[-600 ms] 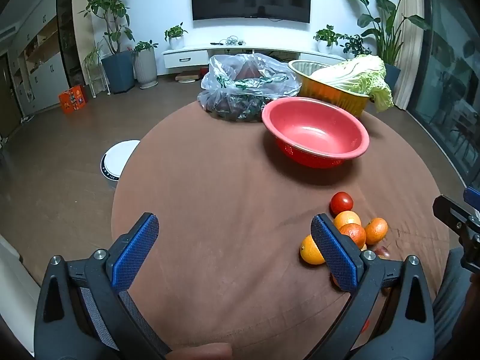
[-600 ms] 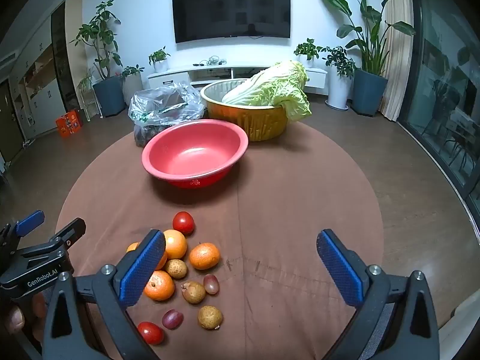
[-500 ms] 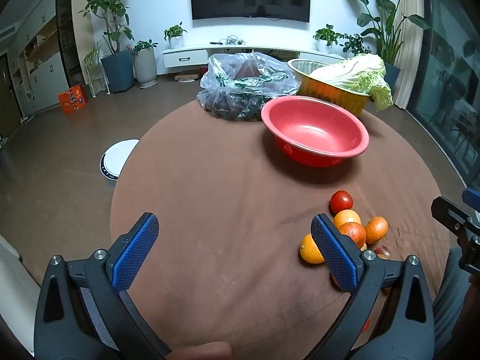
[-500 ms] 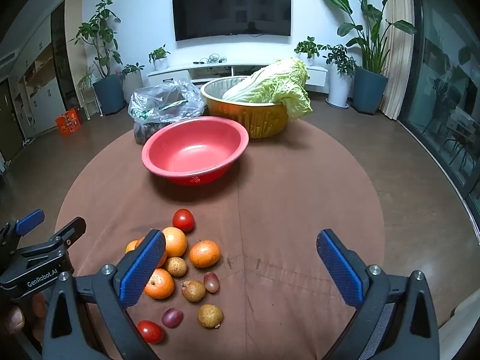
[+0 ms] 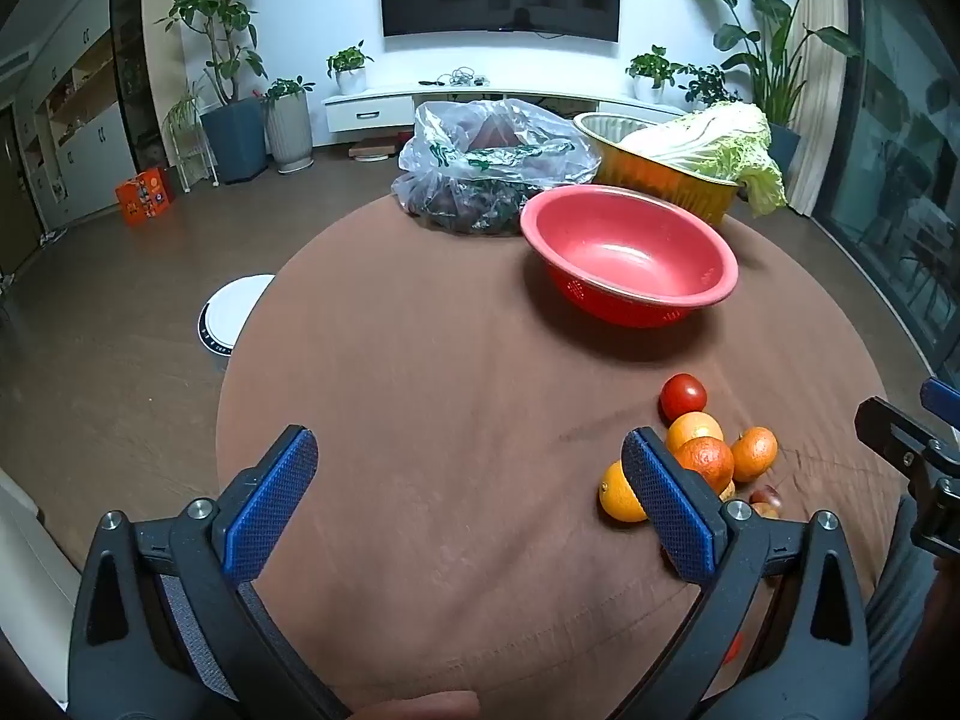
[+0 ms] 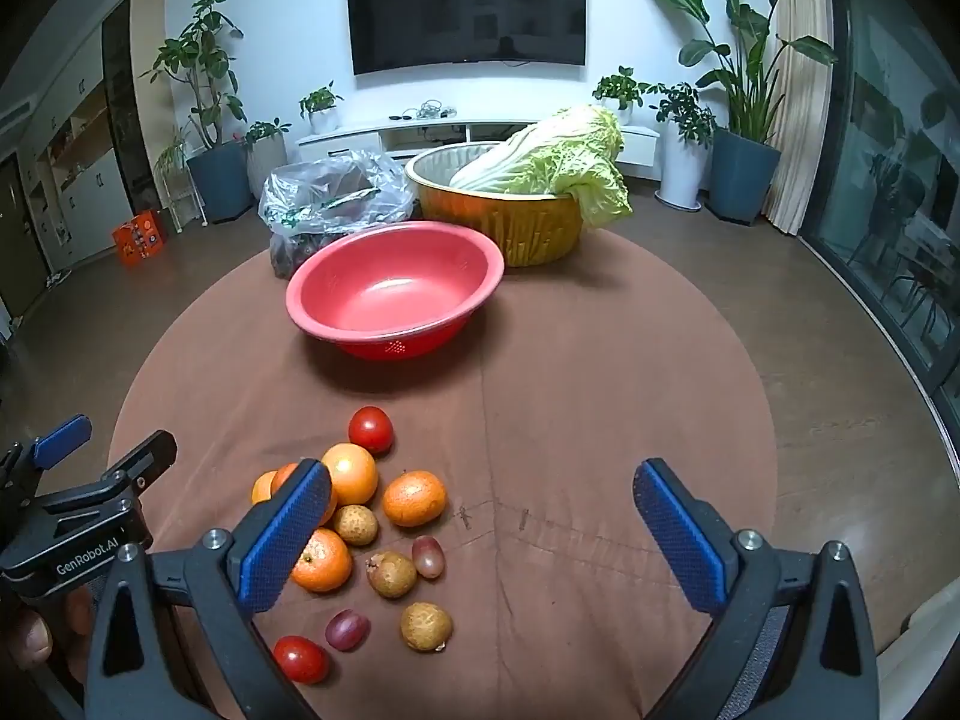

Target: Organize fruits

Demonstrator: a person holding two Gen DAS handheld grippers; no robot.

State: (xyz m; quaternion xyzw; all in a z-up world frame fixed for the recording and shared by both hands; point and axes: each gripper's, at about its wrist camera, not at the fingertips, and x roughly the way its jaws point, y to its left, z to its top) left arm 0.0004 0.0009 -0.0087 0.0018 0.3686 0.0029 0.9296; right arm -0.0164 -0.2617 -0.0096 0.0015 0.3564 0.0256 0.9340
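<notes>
A pile of fruit lies on the brown round table [image 6: 600, 396]: several oranges [image 6: 414, 498] [image 5: 753, 453], two red tomatoes [image 6: 371, 429] [image 5: 683, 396], brown longans [image 6: 426, 626] and purple grapes [image 6: 428, 556]. An empty red basin [image 6: 393, 291] [image 5: 630, 255] stands beyond the pile. My left gripper [image 5: 471, 489] hangs open over bare cloth, left of the fruit. My right gripper [image 6: 480, 519] is open too, with the pile at its left finger and nothing between the pads.
Behind the basin stand a golden bowl [image 6: 510, 222] holding a napa cabbage [image 6: 552, 156] and a clear plastic bag [image 5: 492, 165] of dark produce. A white round robot vacuum [image 5: 231, 315] sits on the floor left of the table.
</notes>
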